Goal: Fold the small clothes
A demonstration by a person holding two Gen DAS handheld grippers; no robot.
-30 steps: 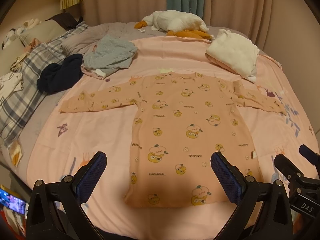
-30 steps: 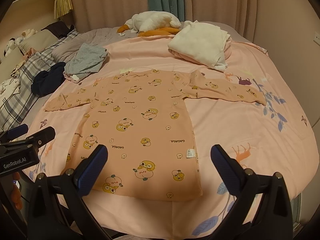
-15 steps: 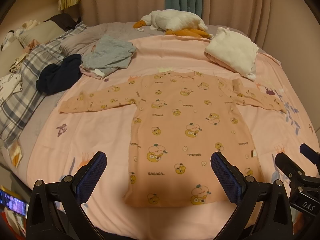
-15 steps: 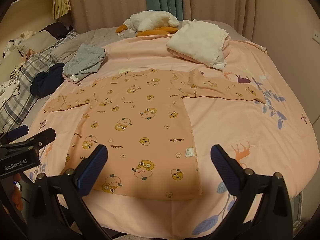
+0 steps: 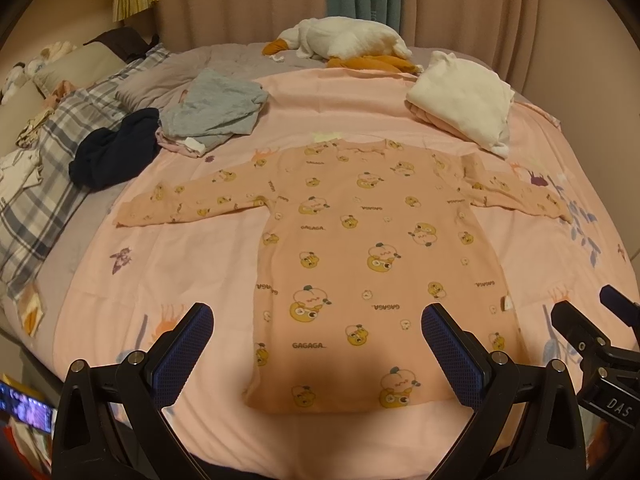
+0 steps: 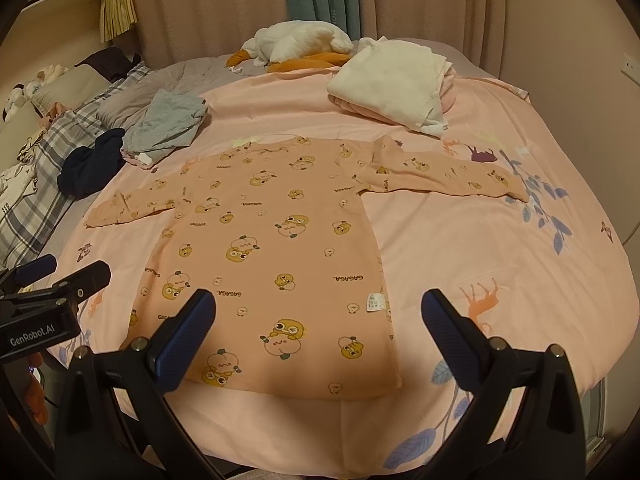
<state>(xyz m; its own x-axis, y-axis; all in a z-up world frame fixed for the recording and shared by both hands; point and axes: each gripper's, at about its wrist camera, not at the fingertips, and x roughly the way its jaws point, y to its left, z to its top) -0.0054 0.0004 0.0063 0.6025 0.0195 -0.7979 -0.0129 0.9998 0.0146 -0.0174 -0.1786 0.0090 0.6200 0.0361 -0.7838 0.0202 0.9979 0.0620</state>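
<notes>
I hold my left gripper [image 5: 318, 346] and right gripper [image 6: 320, 330] spread wide above the flat peach shirt [image 5: 372, 264], touching nothing.

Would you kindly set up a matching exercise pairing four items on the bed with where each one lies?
Items:
1. shirt
2. grey garment
3. navy garment
4. plush goose

Places:
A. at the far edge of the bed, by the curtains
B. spread flat, sleeves out, nearest both open grippers
C. bunched beside the plaid pillow
D. crumpled beyond the shirt's left sleeve

Pairs: 1-B, 2-D, 3-C, 4-A
</notes>
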